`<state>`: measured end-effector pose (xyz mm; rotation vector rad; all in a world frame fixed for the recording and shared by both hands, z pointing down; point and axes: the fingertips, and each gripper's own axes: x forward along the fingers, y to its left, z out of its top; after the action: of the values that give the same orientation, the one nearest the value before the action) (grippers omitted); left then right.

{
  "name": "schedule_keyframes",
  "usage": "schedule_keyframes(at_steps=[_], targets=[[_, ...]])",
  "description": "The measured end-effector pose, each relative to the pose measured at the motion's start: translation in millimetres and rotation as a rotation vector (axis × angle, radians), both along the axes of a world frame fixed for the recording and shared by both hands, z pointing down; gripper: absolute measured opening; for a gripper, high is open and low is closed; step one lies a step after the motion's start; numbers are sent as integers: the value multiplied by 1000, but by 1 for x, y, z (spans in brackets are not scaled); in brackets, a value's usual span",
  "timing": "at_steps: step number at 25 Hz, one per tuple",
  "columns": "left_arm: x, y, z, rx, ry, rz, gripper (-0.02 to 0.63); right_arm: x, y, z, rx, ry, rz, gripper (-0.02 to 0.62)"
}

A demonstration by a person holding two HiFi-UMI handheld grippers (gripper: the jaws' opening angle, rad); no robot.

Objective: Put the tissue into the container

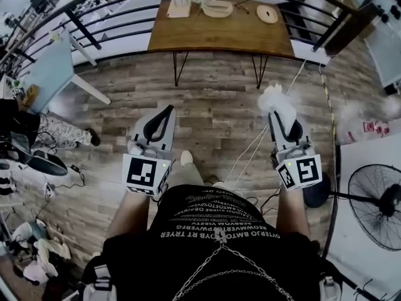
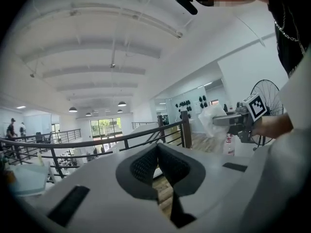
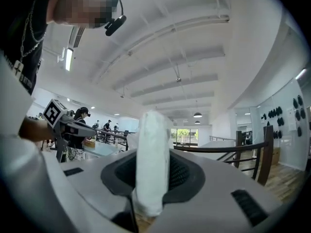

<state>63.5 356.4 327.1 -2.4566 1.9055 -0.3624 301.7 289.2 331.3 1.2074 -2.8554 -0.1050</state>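
Observation:
A crumpled white tissue [image 1: 274,99] sticks up from my right gripper [image 1: 280,114], whose jaws are shut on it; in the right gripper view the tissue [image 3: 151,159] fills the gap between the dark pads. My left gripper [image 1: 166,111] is held level with it to the left, its jaws shut with nothing between them [image 2: 156,163]. From the left gripper view the tissue [image 2: 210,121] shows in the other gripper. An oval woven container [image 1: 217,8] lies on the wooden table [image 1: 219,36] far ahead, beyond both grippers.
A black railing [image 1: 125,24] runs across behind and beside the table. A tissue box [image 1: 178,6] and a round woven mat [image 1: 267,14] sit on the table. A standing fan [image 1: 376,205] is at the right, clutter at the lower left, cables on the wooden floor.

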Motion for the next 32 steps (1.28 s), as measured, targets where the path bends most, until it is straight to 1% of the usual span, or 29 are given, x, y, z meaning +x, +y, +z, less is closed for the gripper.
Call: schedule_keyframes(at_steps=[3,9,13,20,27,29,32], targets=[[-12,-8,7,-10,4,-6,25,-12,-6,7,-15,-1,-21,114],[-41,-56,7,14,14,11,25,-41,-47,14,-22,37,5,115],[-59,-95,8,30,21,35,25,-63,-77,13,-25,51,16,115],[-94,-149,10,28,24,87,25,-105,-123,11,-34,58,44,115],[-139,-177,11,28,23,116,25,-145,-148,-1,-18,67,69,115],[-146,-182,11,30,26,123,25,-152,-150,-4,-19,72,74,115],[-149,-187,12,31,40,135,25,-152,-149,-6,-27,84,81,115]])
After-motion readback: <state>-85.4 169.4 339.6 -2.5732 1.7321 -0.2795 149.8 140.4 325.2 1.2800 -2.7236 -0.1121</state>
